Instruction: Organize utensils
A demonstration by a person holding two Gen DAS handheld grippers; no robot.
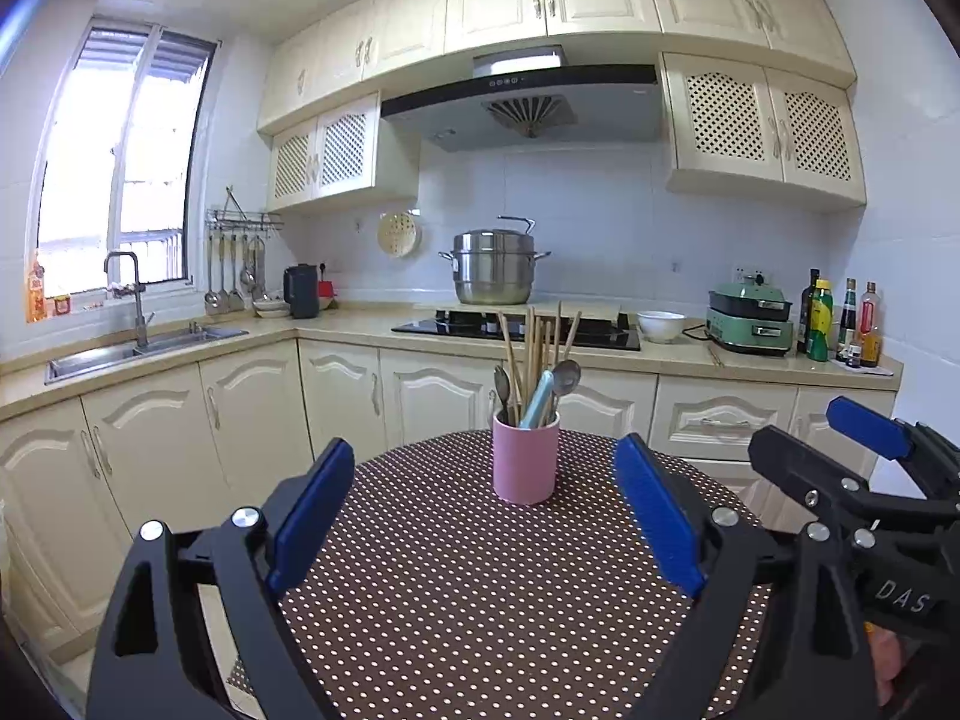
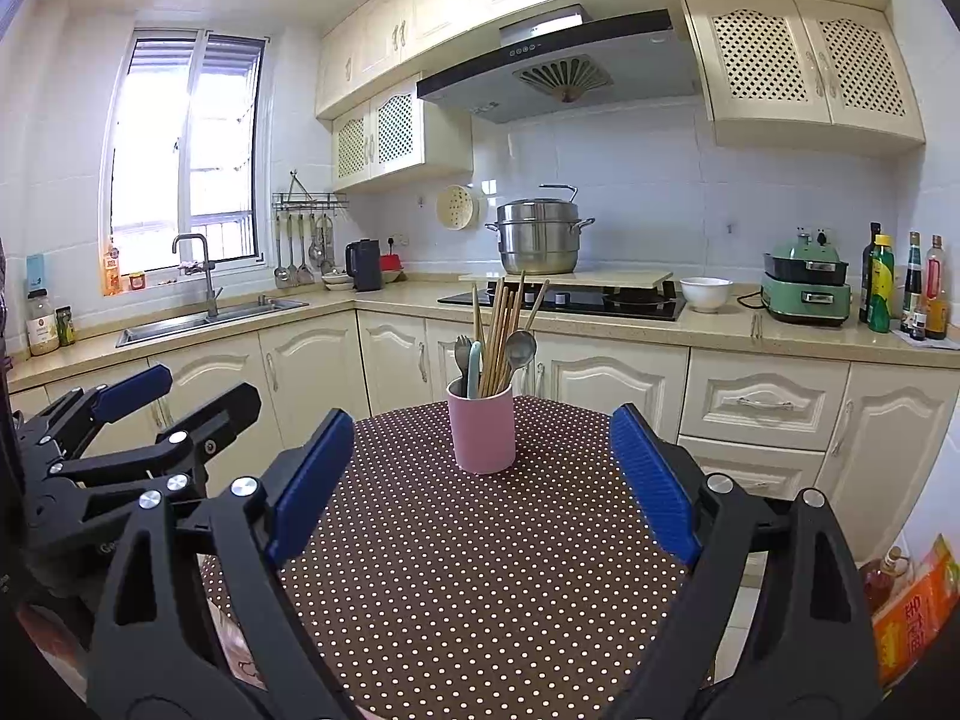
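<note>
Both grippers, left gripper (image 1: 486, 516) and right gripper (image 2: 480, 483), hang wide and hold nothing above the worktop's (image 1: 480, 600) near edge. Toward its far edge stands the pink cup (image 1: 525, 459) of chopsticks (image 1: 531, 354) and 2 spoons (image 1: 566, 377): light, stiff, slippery; best pinched high on the stems.
</note>
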